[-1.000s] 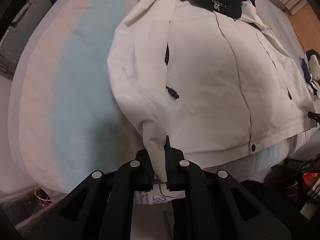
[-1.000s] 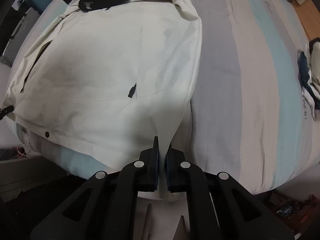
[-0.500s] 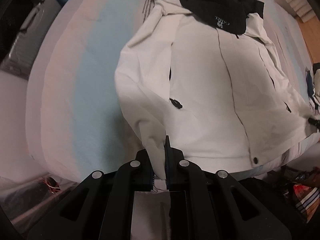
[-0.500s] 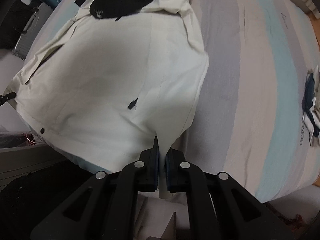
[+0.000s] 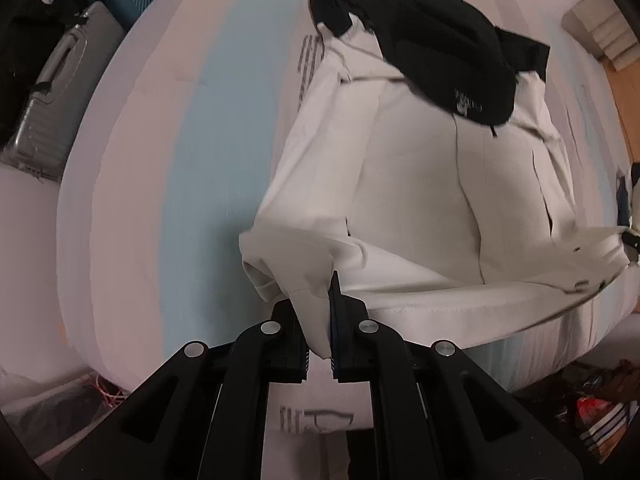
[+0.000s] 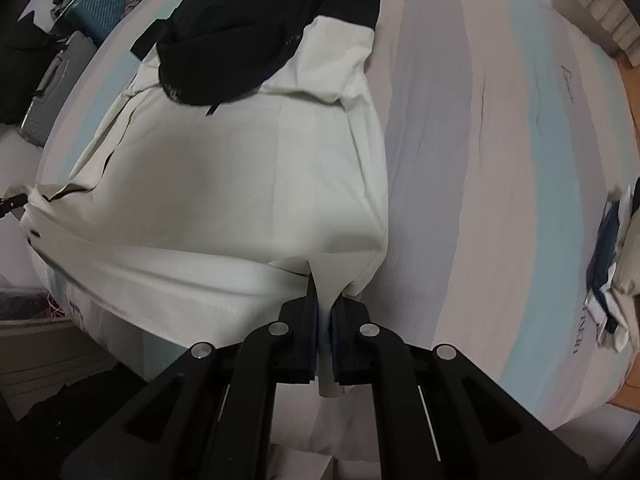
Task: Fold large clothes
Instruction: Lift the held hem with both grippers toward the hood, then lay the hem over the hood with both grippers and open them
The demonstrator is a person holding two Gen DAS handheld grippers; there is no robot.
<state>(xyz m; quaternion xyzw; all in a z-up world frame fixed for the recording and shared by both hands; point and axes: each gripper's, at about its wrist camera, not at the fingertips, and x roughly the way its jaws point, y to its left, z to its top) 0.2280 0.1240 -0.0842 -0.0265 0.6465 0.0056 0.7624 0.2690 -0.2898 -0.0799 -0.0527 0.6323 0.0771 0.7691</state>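
A large white jacket (image 5: 420, 200) with a black hood (image 5: 440, 64) lies on a striped bed, hood at the far end. My left gripper (image 5: 318, 312) is shut on the jacket's near left hem corner, which is lifted off the bed. In the right wrist view the same white jacket (image 6: 224, 184) spreads to the left, its black hood (image 6: 240, 40) at the top. My right gripper (image 6: 323, 308) is shut on the near right hem corner. The hem between both corners is raised and rolls over toward the hood.
The bed (image 6: 500, 160) has pale blue, grey and pink stripes. A suitcase (image 5: 52, 104) stands beside the bed at the left. Folded clothes (image 6: 616, 264) lie at the bed's right edge. Clutter lies on the floor (image 5: 600, 412) at the near right.
Both grippers have risen and carried the jacket's hem corners toward the hood. The bottom hem has lifted off the bed and begun to fold over the jacket's body.
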